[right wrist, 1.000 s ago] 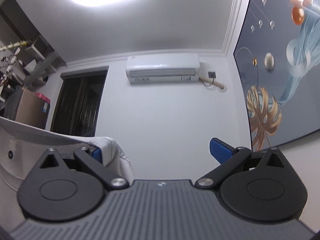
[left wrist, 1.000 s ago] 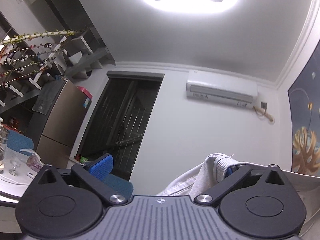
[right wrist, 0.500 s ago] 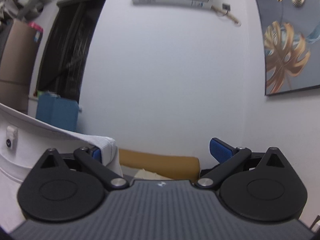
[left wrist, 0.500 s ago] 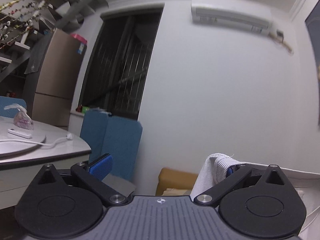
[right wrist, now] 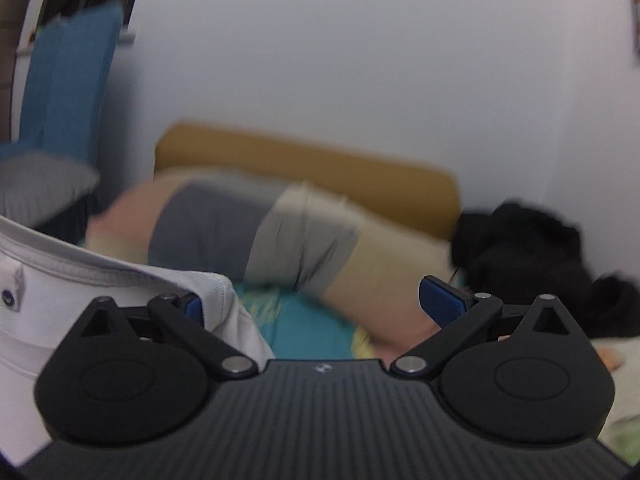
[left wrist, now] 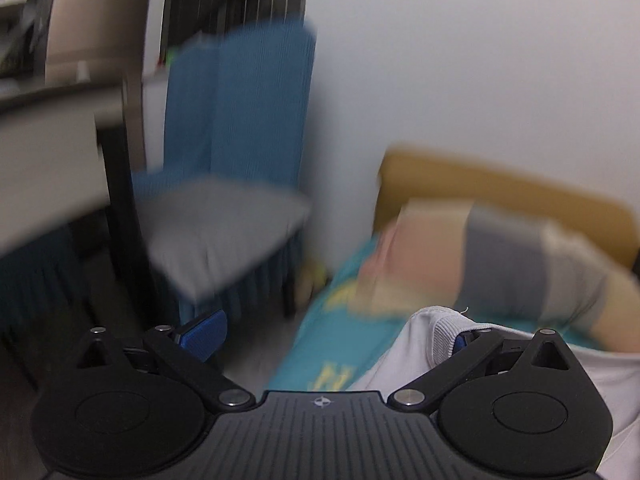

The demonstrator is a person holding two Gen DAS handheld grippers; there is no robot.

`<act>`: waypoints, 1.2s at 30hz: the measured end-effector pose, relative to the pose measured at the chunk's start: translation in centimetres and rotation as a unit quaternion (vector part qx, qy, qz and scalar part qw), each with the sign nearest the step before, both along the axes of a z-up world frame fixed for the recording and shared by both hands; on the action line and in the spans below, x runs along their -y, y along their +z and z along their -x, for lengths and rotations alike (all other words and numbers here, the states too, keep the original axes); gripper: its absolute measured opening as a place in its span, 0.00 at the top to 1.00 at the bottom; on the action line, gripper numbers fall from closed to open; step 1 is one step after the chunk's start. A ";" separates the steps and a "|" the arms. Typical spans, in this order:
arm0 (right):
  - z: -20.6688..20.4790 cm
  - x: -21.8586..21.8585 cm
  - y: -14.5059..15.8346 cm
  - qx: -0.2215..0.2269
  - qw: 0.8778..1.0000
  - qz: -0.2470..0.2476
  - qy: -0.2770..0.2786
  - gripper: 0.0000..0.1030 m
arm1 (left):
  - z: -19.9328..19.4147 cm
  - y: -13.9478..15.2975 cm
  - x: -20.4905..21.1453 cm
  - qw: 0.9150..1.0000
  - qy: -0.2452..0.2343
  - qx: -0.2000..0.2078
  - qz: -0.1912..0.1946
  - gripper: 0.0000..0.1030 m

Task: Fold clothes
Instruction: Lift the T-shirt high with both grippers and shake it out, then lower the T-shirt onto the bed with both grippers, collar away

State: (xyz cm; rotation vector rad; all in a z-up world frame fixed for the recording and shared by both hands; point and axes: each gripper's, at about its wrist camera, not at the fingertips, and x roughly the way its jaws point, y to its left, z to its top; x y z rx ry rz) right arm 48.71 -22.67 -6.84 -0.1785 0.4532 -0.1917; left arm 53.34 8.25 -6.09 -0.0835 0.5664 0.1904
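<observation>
At the far left of the left wrist view a blue chair [left wrist: 240, 128] with a grey seat is seen, blurred. The left gripper [left wrist: 332, 332] is spread wide, yet the white garment [left wrist: 424, 344] is draped over its right finger at about four o'clock and appears hooked on that finger rather than pinched between the two. Past it, toward one o'clock, a pile of other clothes [left wrist: 500, 264] is heaped on a teal printed cloth [left wrist: 344, 344] before a mustard headboard [left wrist: 520, 188].

In the right wrist view the same white garment [right wrist: 100, 292] hangs over the left finger of the right gripper [right wrist: 316, 304], at about nine o'clock; those fingers too are held apart, with nothing between them. A black garment [right wrist: 532, 256] lies at two o'clock.

The garment is judged to be carried, stretched between both tools, toward the surface for laying out. Next, a flat, even lowering is called for, with the fabric kept taut.
</observation>
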 end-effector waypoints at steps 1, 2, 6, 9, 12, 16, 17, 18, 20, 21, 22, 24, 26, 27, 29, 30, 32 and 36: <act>-0.9 -0.3 -2.1 -0.022 1.000 0.000 0.005 0.00 | -1.0 -1.9 -0.5 1.000 -0.001 -0.021 0.001 0.00; -1.6 -0.6 -4.0 -0.044 0.999 0.000 0.010 0.00 | -1.8 -3.7 -0.7 0.999 -0.005 -0.042 0.000 0.00; -3.7 -0.7 -9.0 -0.127 0.991 -0.010 0.038 0.00 | -3.8 -8.9 -0.2 0.990 -0.042 -0.128 -0.029 0.01; -5.3 -0.4 -10.4 -0.193 0.978 -0.030 0.065 0.00 | -5.3 -10.3 0.6 0.975 -0.088 -0.195 -0.065 0.01; -5.7 -0.2 -10.0 -0.218 0.970 -0.063 0.087 0.00 | -4.5 -10.0 1.7 0.967 -0.121 -0.206 -0.084 0.01; -4.8 -0.3 -8.0 -0.198 0.968 -0.121 0.097 0.00 | -3.2 -8.2 1.3 0.963 -0.158 -0.216 -0.043 0.00; -4.4 -0.4 -7.5 -0.189 0.967 -0.137 0.099 0.00 | -2.6 -7.6 1.1 0.964 -0.159 -0.210 -0.036 0.00; -3.9 -0.4 -6.9 -0.181 0.966 -0.153 0.100 0.00 | -1.7 -6.9 0.8 0.967 -0.158 -0.199 -0.030 0.00; -2.6 -1.0 -5.6 -0.158 0.967 -0.170 0.102 0.00 | 0.0 -5.6 0.4 0.972 -0.156 -0.177 -0.019 0.00; -1.7 -1.4 -4.8 -0.144 0.969 -0.173 0.106 0.00 | 0.8 -4.9 0.2 0.974 -0.154 -0.167 -0.013 0.00; -0.7 -1.8 -4.1 -0.130 0.970 -0.175 0.111 0.00 | 2.1 -4.0 0.1 0.976 -0.152 -0.155 -0.007 0.00; 1.6 -2.4 -2.4 -0.102 0.971 -0.180 0.119 0.00 | 5.3 -1.9 0.0 0.980 -0.150 -0.129 0.004 0.00; 4.5 -2.6 -0.7 -0.080 0.972 -0.184 0.120 0.00 | 8.9 -0.1 -0.2 0.983 -0.150 -0.105 0.006 0.00; 6.2 -2.6 0.1 -0.071 0.972 -0.187 0.121 0.00 | 10.9 0.7 -0.3 0.984 -0.147 -0.095 0.004 0.00; 9.7 -2.7 1.6 -0.058 0.972 -0.192 0.122 0.00 | 15.2 2.0 -0.8 0.987 -0.141 -0.078 0.004 0.00; 11.5 -2.6 2.3 -0.051 0.972 -0.195 0.123 0.00 | 17.4 2.5 -1.1 0.988 -0.140 -0.069 0.008 0.00; 15.4 -2.5 3.7 -0.035 0.971 -0.199 0.127 0.00 | 21.9 3.7 -1.4 0.989 -0.139 -0.048 0.021 0.00; 23.1 -2.2 6.1 0.002 0.972 -0.191 0.134 0.00 | 30.5 5.5 -0.8 0.990 -0.137 -0.005 0.020 0.00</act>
